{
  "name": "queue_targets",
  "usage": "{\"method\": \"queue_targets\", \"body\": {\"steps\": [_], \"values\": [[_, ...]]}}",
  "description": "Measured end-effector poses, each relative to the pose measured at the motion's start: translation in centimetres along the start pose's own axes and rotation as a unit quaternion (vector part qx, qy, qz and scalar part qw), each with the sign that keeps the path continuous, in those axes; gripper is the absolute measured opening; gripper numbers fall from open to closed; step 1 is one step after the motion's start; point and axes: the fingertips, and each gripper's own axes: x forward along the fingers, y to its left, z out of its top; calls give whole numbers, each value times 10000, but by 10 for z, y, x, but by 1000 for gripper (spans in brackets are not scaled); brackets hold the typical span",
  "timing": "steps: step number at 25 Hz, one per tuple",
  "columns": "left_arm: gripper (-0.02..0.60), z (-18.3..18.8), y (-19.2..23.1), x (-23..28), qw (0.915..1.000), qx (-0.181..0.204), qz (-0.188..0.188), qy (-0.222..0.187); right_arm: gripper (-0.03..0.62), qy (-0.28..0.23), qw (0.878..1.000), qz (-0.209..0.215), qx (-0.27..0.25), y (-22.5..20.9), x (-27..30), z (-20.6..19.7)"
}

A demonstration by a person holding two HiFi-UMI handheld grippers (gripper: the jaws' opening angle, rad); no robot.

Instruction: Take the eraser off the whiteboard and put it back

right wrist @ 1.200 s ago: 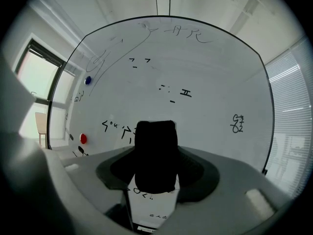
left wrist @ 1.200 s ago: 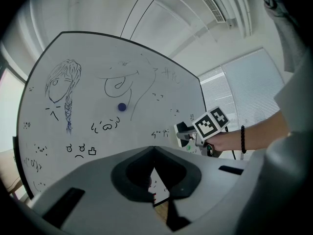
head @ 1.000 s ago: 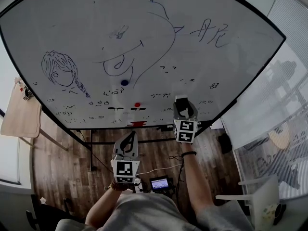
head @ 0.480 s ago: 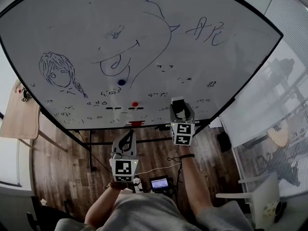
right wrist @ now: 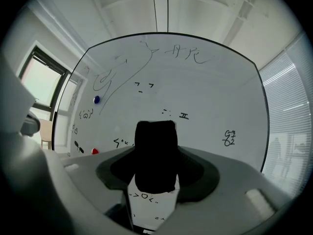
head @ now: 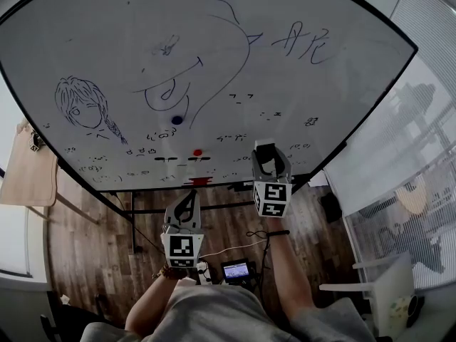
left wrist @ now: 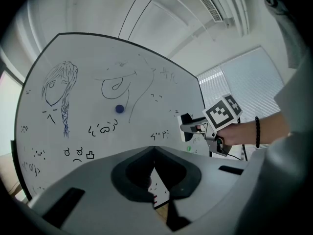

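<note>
**Desk:** What does the room look like on your feed?

**Me:** I've got slatted blinds (head: 420,120) over a big window, with daylight glowing through them. A dark wooden plank floor (head: 92,241) spreads out from their foot.

**Desk:** Any furniture?

**Me:** I see a white chair (head: 377,291) near the blinds, at their closer end. A pale wooden table (head: 28,173) stands well apart from them, across the floor.

**Desk:** Other light?

**Me:** I see a second window (right wrist: 49,77) across the room from the blinds, dark-framed and bright. Above them the ceiling (right wrist: 205,9) is white, with a dark rail (right wrist: 160,6) and a louvred vent strip (left wrist: 210,4)
</note>
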Motion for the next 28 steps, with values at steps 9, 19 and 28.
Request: {"method": "queue_targets", "body": {"steps": [9, 19, 28], "values": [[8, 5, 3, 5, 10000, 28, 28, -64, 236, -200, 9998, -24, 79, 4, -17, 21], [8, 6, 2, 8, 9999, 24, 14, -122, 236, -257, 9996, 71, 64, 17, -33, 25], [8, 5, -1, 10, 9999, 70, -16, -96, 236, -406, 9991, 50, 102, 21, -48, 34]]}}
